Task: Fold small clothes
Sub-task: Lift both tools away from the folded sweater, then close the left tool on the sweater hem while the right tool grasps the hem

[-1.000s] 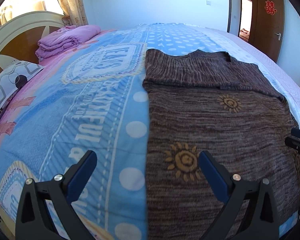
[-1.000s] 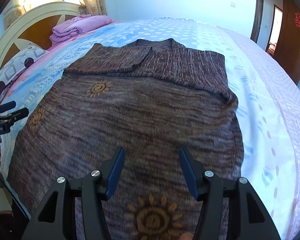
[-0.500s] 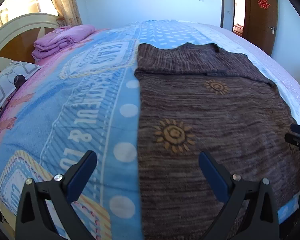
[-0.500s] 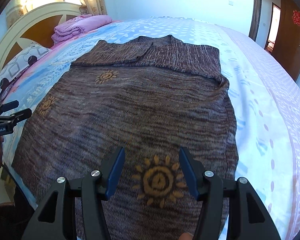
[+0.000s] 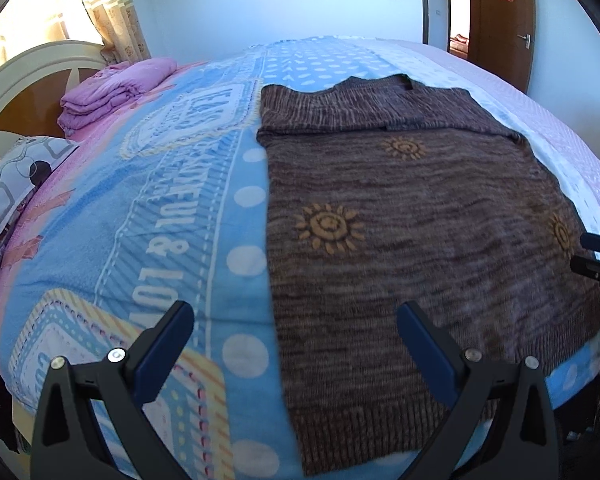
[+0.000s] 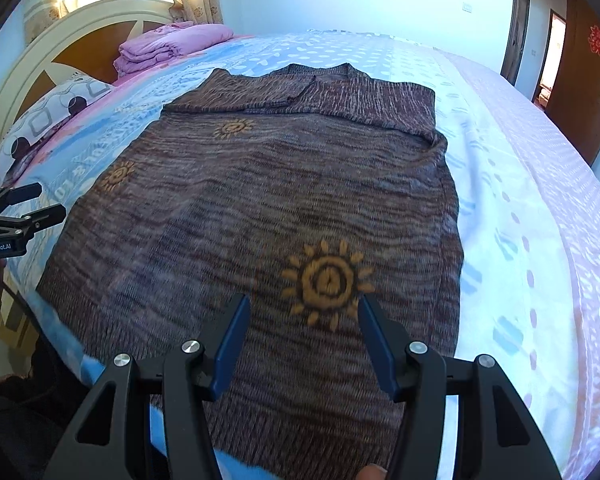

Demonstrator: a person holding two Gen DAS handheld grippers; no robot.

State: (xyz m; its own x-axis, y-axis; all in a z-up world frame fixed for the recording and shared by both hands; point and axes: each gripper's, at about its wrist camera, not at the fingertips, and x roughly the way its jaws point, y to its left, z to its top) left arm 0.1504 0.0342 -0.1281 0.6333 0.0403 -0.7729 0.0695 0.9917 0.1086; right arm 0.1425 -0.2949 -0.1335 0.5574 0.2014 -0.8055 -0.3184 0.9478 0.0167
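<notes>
sweater [image 5: 400, 240] flat on bed [image 5: 160, 220] | soft, limp knit, will sag | left gripper [image 5: 296, 340], right gripper [image 6: 304, 332] both open, empty | you pinch ribbed hem corners

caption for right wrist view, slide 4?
Right gripper, jaws open, above the hem of a brown sun-patterned sweater spread on the bed.
</notes>
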